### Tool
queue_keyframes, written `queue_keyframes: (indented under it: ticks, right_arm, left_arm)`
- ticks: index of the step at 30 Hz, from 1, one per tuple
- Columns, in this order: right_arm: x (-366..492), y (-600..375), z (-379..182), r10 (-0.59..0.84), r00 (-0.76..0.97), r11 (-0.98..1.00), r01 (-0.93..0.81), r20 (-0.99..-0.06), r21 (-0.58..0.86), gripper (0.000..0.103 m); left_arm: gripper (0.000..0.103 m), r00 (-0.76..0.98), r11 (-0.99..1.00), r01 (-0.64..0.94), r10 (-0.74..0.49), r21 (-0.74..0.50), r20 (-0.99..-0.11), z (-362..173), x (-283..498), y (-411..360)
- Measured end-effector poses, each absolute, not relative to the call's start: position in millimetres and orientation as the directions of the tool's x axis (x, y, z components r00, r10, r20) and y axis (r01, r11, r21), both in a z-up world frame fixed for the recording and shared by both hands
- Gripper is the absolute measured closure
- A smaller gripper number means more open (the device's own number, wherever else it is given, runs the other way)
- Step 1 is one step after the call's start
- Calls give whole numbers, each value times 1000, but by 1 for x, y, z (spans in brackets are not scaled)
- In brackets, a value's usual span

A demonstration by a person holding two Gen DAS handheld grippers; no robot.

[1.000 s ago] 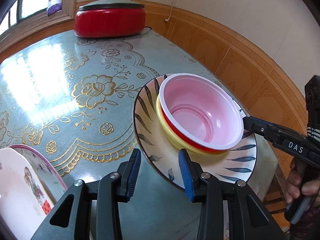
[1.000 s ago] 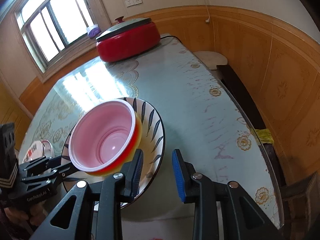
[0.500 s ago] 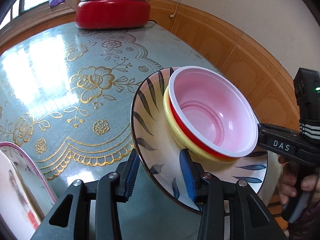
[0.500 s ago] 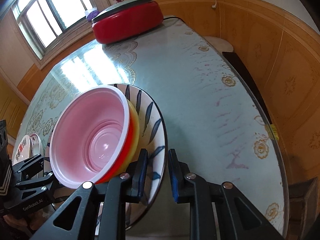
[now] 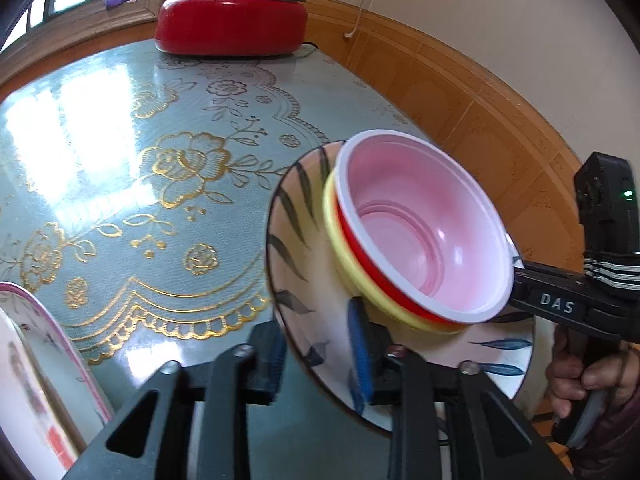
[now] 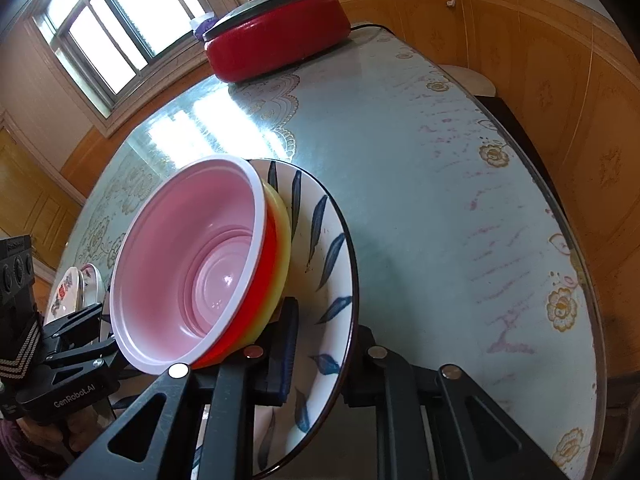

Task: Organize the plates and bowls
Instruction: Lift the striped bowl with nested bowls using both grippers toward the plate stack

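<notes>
A white plate with blue leaf marks carries nested bowls: a red one with a pink inside set in a yellow one. Both grippers grip the plate's rim from opposite sides and hold it tilted above the table. My left gripper straddles the near rim, one pad on top and one beneath. My right gripper does the same on the opposite rim. Each gripper also shows in the other's view: the right, the left.
A red electric pot with a lid stands at the table's far end. The table has a green cloth with gold flowers under glass. Floral plates lie at the left. A wood-panelled wall runs along the right.
Both grippers have closed on the plate's rim and raised it, and the plate with its bowls now sits closer and more tilted in both views.
</notes>
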State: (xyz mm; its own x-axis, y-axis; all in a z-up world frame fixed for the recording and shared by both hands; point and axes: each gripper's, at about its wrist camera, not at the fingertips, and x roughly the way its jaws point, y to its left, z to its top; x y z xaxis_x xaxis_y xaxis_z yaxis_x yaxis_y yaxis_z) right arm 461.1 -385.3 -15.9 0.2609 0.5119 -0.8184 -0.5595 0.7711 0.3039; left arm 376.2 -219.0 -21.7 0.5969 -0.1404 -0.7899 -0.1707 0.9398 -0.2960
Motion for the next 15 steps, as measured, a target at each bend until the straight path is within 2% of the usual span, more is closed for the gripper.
queue_keyframes:
  ticks: [15]
  right_arm:
    - [450, -384, -15, 533, 258, 745, -595, -806, 302, 84]
  left_arm:
    - [79, 597, 951, -181, -97, -252, -796, -18, 364, -231]
